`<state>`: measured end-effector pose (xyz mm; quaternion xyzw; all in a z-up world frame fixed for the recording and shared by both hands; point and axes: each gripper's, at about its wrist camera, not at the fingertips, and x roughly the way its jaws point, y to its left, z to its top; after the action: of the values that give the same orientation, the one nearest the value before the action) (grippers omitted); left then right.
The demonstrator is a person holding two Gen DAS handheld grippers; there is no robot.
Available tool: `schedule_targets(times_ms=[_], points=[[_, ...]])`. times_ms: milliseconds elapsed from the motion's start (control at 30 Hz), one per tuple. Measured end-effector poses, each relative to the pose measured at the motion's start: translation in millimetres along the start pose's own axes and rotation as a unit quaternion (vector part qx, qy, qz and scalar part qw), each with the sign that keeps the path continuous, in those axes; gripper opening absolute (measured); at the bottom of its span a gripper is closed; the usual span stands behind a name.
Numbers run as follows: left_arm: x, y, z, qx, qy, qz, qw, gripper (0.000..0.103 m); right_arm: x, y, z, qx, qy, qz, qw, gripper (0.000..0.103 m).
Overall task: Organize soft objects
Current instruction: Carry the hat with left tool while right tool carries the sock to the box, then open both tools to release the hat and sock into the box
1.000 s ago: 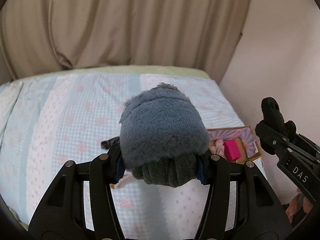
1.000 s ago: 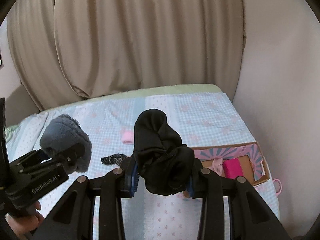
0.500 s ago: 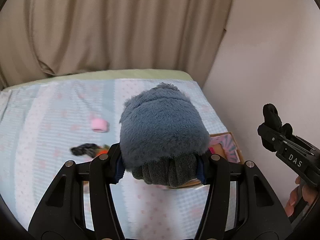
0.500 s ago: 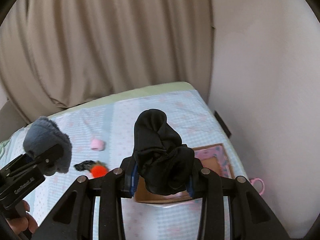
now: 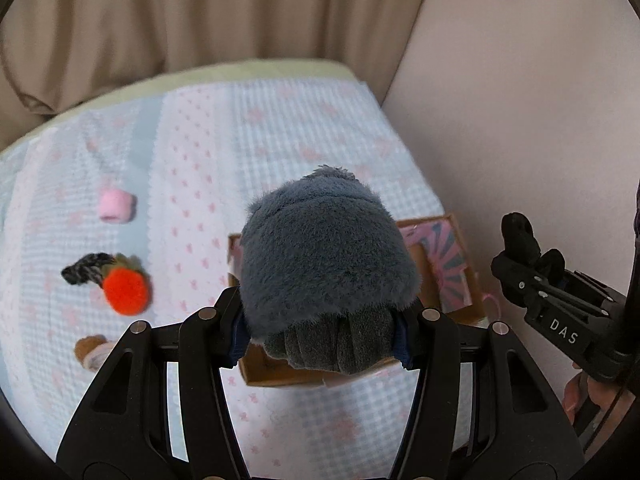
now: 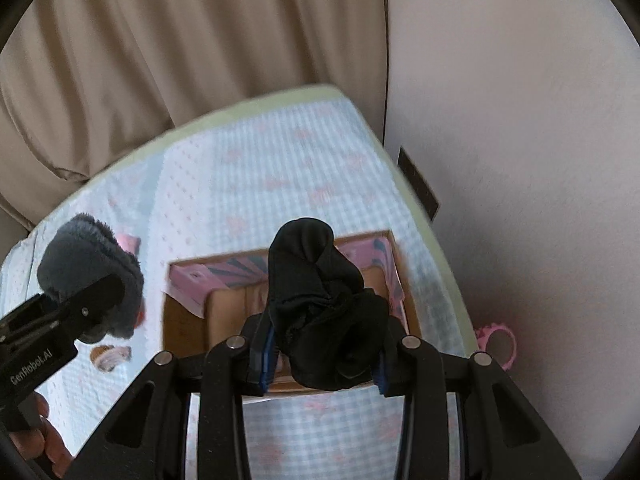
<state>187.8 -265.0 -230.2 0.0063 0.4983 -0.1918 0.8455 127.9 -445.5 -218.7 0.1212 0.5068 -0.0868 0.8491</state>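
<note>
While the left tool clamps a fluffy grey-blue slipper between its blue-padded fingers, the right tool is closed tight on a bunched black sock. Both tools point steeply down over a bed covered by a pale blue-and-white bedspread with small pink motifs. From the left wrist view, the slipper hides much of an open cardboard box that sits on the bedspread near the bed's right edge, close to a plain wall; the box's flaps show a pink and dark striped lining. From the right wrist view, the same box lies directly beyond the sock, its brown floor visible. Left of the box on the bedspread, well apart from it, rest a small pink roll, an orange pom-pom touching a dark knitted piece, and a small brown-and-white plush item nearest the camera. The right tool also appears at the right edge of the left view, with the sock poking out above its fingers, and a hand shows below it. A pink ring-shaped object lies past the bed's right edge beside the wall. Beige curtains hang behind the bed.
</note>
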Motion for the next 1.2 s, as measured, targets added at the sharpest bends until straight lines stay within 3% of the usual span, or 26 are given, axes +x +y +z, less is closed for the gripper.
schedule_targets(times_ms=[267, 467, 600, 700, 733, 767, 800, 833, 1000, 1200], points=[[93, 2, -13, -0.002, 0.100, 0.013, 0.9949, 0.052, 78, -22, -3, -0.008, 0.080, 0.003, 0.997, 0.034], [149, 11, -29, 0.011, 0.149, 0.026, 0.9884, 0.052, 116, -31, -4, -0.019, 0.111, 0.002, 0.994, 0.034], [162, 7, -34, 0.016, 0.170, 0.035, 0.9848, 0.053, 131, -33, 0, -0.025, 0.123, 0.006, 0.992, 0.034], [169, 3, -36, 0.017, 0.176, 0.026, 0.9839, 0.074, 138, -34, 2, -0.020, 0.133, 0.017, 0.991, 0.034], [168, 1, -36, 0.019, 0.174, 0.019, 0.9843, 0.090, 142, -35, 2, -0.016, 0.136, 0.022, 0.990, 0.043], [168, -1, -36, 0.023, 0.175, 0.012, 0.9843, 0.103, 144, -35, 3, -0.013, 0.138, 0.029, 0.990, 0.062], [168, -3, -36, 0.028, 0.176, 0.012, 0.9839, 0.103, 146, -35, 3, -0.012, 0.136, 0.038, 0.990, 0.075], [166, -6, -37, 0.035, 0.177, 0.015, 0.9835, 0.103, 146, -35, 4, -0.011, 0.132, 0.048, 0.990, 0.100], [158, -11, -44, 0.070, 0.174, 0.037, 0.9816, 0.103, 140, -33, 5, -0.014, 0.118, 0.066, 0.991, 0.103], [144, -10, -45, 0.068, 0.163, 0.040, 0.9835, 0.103, 131, -35, 4, -0.002, 0.105, 0.075, 0.992, 0.103]])
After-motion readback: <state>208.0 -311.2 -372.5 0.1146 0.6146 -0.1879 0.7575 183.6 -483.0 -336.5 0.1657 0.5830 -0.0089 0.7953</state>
